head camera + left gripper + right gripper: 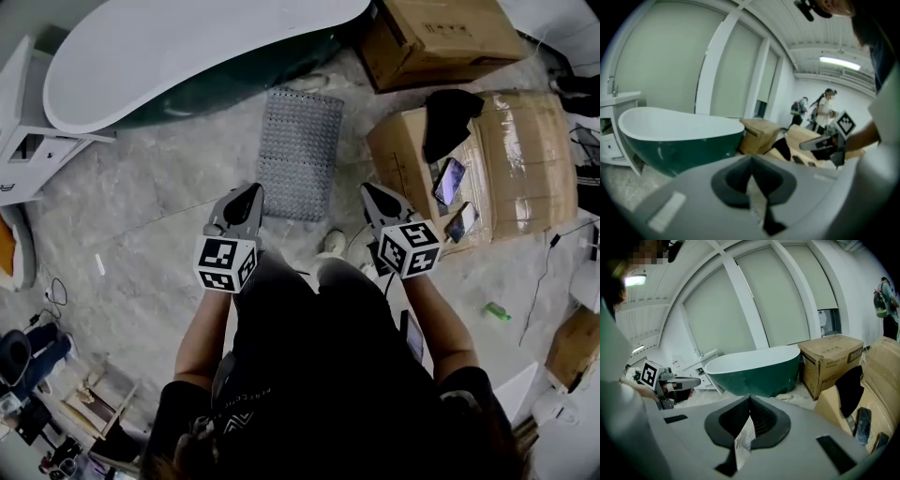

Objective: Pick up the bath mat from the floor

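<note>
The grey, nubbed bath mat (298,155) lies flat on the marble floor between the tub and a flattened carton. Both grippers are held at waist height, short of the mat's near edge and above it, pointing forward. My left gripper (253,191) is over the mat's near left corner, and my right gripper (368,188) is just off its near right corner. In their own views the left gripper (751,160) and the right gripper (750,399) each have jaws meeting at the tip with nothing between them. The gripper bodies hide the mat in both gripper views.
A white-and-green bathtub (187,47) stands beyond the mat, with a white cabinet (28,141) to its left. Cardboard boxes (441,37) and a flattened carton (516,159) bearing a black cloth (450,117) and phones (448,180) fill the right. People (825,110) stand far off.
</note>
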